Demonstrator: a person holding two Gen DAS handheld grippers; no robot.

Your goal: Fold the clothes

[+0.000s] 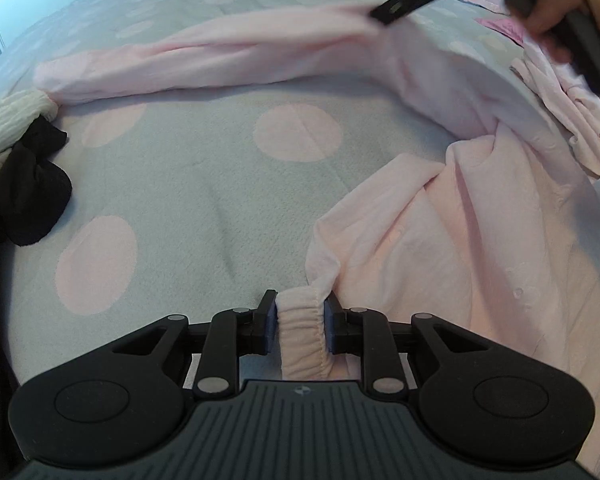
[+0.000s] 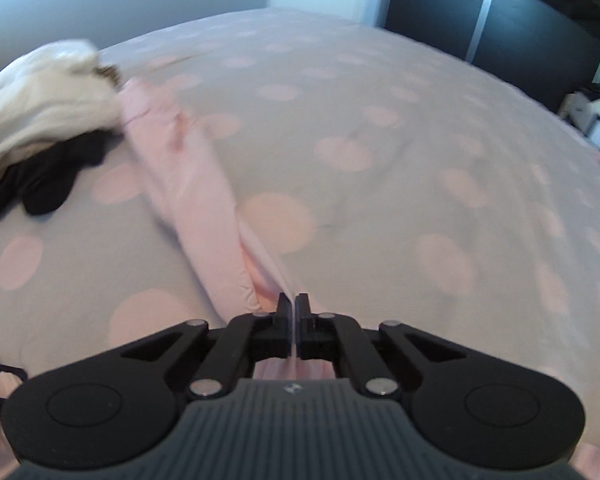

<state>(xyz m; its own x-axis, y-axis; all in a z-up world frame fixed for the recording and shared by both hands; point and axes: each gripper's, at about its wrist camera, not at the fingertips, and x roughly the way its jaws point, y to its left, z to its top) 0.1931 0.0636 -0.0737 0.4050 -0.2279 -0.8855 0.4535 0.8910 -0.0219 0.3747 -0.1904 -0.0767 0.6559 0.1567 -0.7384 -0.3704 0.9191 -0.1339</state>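
A pale pink garment [image 1: 500,220] lies on the grey bed cover with pink dots [image 1: 204,184]. My left gripper [image 1: 300,312] is shut on its gathered elastic cuff [image 1: 302,332] near the front. One long sleeve [image 1: 204,64] stretches across the far side toward the left. At the top right of the left wrist view my right gripper [image 1: 384,14], held by a hand [image 1: 556,8], pinches that sleeve's inner end. In the right wrist view the right gripper [image 2: 292,304] is shut on a thin fold of the pink sleeve [image 2: 188,184], which runs off to the upper left.
A cream garment [image 1: 8,120] and a black one [image 1: 32,196] are piled at the bed's left side; both show in the right wrist view as cream cloth [image 2: 48,112] and black cloth [image 2: 48,184]. More pink clothes [image 1: 572,92] lie at the right. Dark wardrobe doors [image 2: 500,12] stand behind the bed.
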